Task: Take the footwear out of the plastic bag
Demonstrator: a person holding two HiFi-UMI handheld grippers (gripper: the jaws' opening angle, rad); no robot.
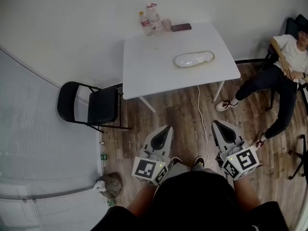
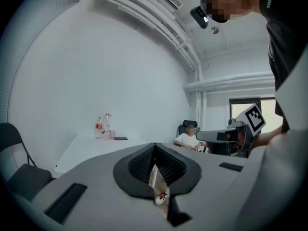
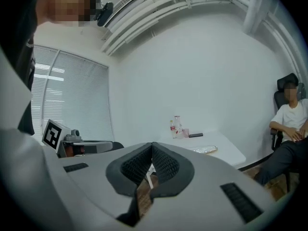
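Plastic bag (image 1: 194,59) lies on table (image 1: 144,71), clear of edges.

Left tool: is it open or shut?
Shut. In the left gripper view, the left tool has its two jaws pressed together at the tips, with nothing held between them.

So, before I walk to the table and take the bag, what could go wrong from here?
1. A white cable runs from the table toward where you stand; you could trip on it.
2. The seated person's stretched legs are near the table's right corner; you could bump them.
3. The left gripper and right gripper are both shut; unopened, they would only push the plastic bag.
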